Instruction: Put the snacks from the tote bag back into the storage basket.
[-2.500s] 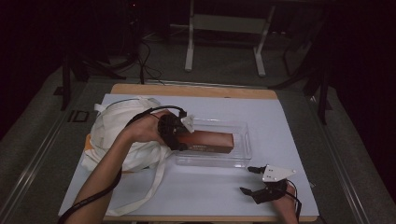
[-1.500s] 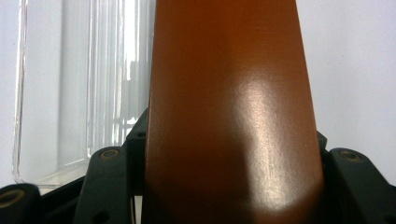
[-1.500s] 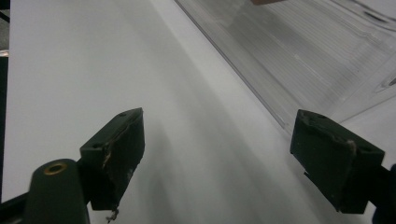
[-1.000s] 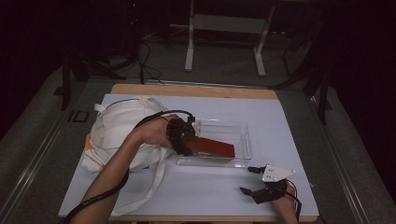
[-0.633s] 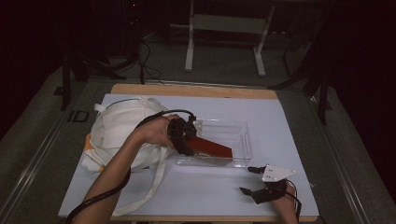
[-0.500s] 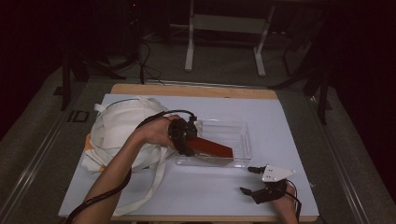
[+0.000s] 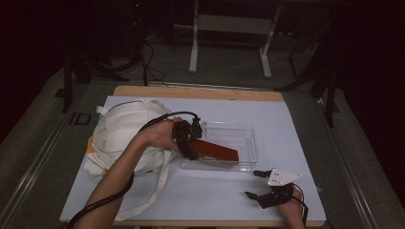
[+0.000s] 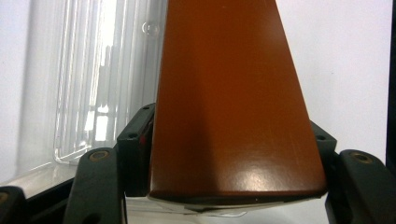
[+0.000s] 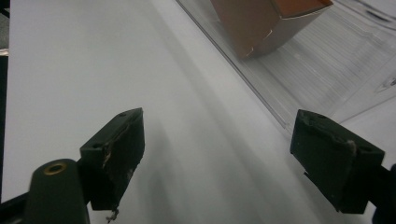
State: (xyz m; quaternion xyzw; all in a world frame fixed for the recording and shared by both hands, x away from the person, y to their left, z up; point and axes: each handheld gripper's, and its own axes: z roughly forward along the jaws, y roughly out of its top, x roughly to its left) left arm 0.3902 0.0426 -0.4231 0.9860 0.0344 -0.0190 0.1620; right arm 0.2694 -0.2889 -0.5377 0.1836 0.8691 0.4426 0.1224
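Observation:
A long red-brown box (image 7: 215, 151) (image 8: 233, 93) is tilted over the clear plastic tray (image 7: 246, 143), its far end dipping into the tray. My left gripper (image 7: 188, 140) (image 8: 229, 154) is shut on the box's near end, one jaw on each side. In the right gripper view the box's corner (image 9: 261, 23) shows through the tray wall (image 9: 261, 93). My right gripper (image 7: 255, 183) (image 9: 233, 154) rests open on the white table surface near the front right, just short of the tray, with nothing between its jaws.
A white cloth bag (image 7: 124, 133) with long straps lies at the table's left, under my left forearm. The white mat (image 7: 286, 124) covers the wooden table top. Beyond the table stand a metal frame (image 7: 229, 28) and cables on a dark floor.
My left gripper has tipped the box from lying level in the tray to slanting, and has shifted slightly right. The right gripper has stayed put.

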